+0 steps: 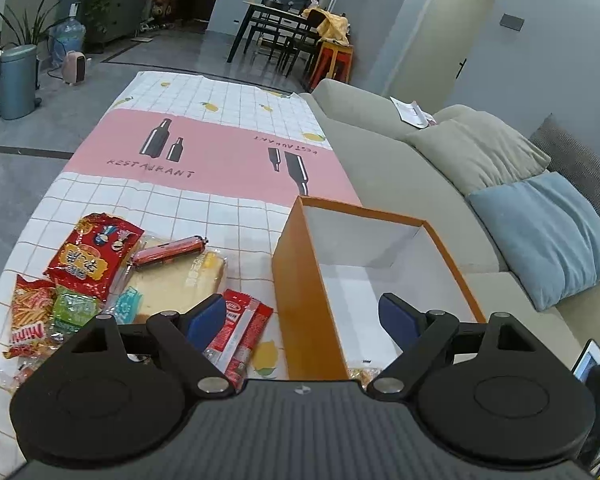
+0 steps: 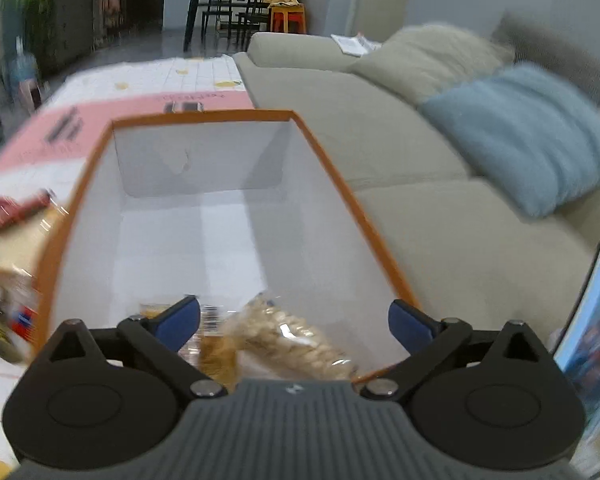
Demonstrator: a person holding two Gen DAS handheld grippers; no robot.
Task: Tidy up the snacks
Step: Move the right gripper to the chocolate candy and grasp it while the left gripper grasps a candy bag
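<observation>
The right gripper [image 2: 294, 322] hangs over the near end of an orange box [image 2: 332, 176], its blue-padded jaws spread wide with nothing pressed between them. Just below, low in the centre of the frame, a clear bag of pale puffed snacks [image 2: 288, 340] lies inside the box. It looks light, crinkly and easily crushed.

The left gripper [image 1: 302, 318] is also wide and empty, straddling the box's left wall at the bottom of its view. To its left, red stick sachets [image 1: 240, 336] lie on the checked cloth of the bench [image 1: 180, 208]. Further to the lower left sits a loose pile: a red foil packet [image 1: 94, 254], a wrapped sausage [image 1: 168, 250] and a bagged slice of bread [image 1: 180, 284]. The foil probably slips, so pinch a sealed edge. The sausage seems firm enough to grip mid-length; the bread would squash.
</observation>
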